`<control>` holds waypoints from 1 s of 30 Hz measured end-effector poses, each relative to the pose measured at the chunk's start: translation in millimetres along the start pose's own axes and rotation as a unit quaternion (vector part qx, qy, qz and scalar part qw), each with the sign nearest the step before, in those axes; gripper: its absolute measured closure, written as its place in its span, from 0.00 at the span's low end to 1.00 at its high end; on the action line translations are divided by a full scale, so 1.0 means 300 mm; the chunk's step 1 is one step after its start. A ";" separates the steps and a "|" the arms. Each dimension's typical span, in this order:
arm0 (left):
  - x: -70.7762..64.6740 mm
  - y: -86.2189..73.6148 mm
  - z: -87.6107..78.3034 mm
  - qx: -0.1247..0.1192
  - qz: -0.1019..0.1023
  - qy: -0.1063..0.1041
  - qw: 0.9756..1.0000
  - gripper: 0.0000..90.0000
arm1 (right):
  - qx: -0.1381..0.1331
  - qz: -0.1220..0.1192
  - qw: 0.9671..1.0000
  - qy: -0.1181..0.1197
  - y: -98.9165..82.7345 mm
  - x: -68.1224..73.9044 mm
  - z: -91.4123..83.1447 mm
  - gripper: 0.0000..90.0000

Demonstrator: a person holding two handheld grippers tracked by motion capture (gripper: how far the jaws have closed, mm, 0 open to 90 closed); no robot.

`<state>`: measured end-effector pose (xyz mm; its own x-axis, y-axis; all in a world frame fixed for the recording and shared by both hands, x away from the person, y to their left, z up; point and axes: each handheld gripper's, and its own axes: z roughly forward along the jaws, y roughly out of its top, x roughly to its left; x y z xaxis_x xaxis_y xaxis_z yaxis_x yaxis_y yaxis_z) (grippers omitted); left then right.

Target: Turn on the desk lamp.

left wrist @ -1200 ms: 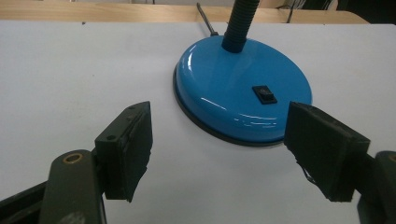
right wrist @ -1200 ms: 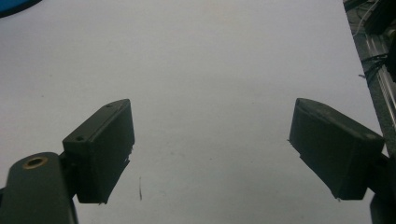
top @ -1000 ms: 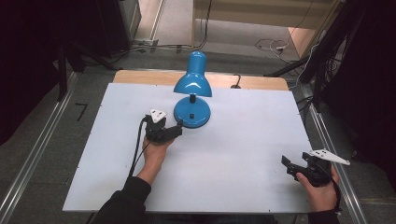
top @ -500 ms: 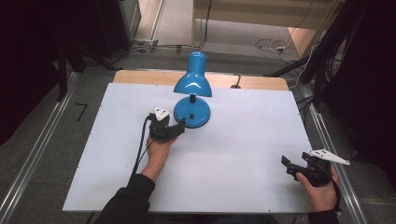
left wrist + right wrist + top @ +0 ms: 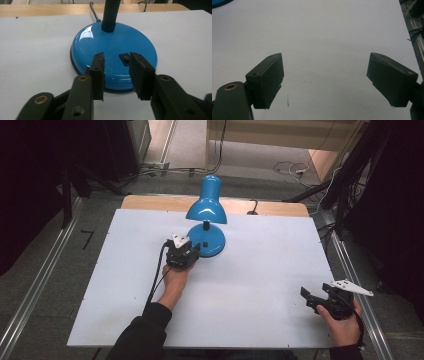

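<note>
Left gripper (image 5: 116, 75) is hovering at the near rim of the blue desk lamp (image 5: 206, 227), jaws slightly parted, gripping nothing, just short of its black switch (image 5: 125, 58). Lamp is sitting mid-table toward the far edge of the white table (image 5: 260, 285). Right gripper (image 5: 325, 82) is resting near the table's near-right corner, jaws spread wide, empty.

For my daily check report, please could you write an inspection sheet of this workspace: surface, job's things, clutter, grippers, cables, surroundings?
Surface: white board over a wooden table edge, bare.
Job's things: blue desk lamp upright at the far middle; black rocker switch on its round base.
Clutter: nothing seen.
Grippers: left gripper at the base's near rim, jaws slightly apart, gripping nothing; right gripper wide open over the near right corner.
Cables: black cable trails from the left gripper.
Surroundings: grey floor, loose wires beyond the table.
</note>
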<state>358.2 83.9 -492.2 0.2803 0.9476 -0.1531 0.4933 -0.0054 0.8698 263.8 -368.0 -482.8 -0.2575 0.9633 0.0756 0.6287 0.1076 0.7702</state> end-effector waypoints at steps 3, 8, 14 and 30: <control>-0.002 0.001 0.012 0.002 -0.001 -0.005 1.000 0.83 | -0.001 0.000 1.000 0.000 0.000 -0.001 -0.002 0.14; -0.003 0.003 0.039 0.004 0.000 -0.008 1.000 1.00 | 0.001 0.001 1.000 0.002 0.000 0.000 0.000 0.14; -0.020 0.010 0.062 0.005 0.001 -0.019 1.000 1.00 | 0.002 0.001 1.000 0.005 0.000 -0.002 0.001 0.14; -0.057 0.044 0.114 0.013 0.012 -0.024 1.000 1.00 | 0.002 0.000 1.000 0.013 0.000 -0.001 0.003 0.14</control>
<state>388.1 56.8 -494.1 0.3320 0.9305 -0.1550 0.5075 -0.0377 0.8609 264.6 -368.2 -483.5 -0.2761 0.9566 0.0926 0.6323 0.1083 0.7671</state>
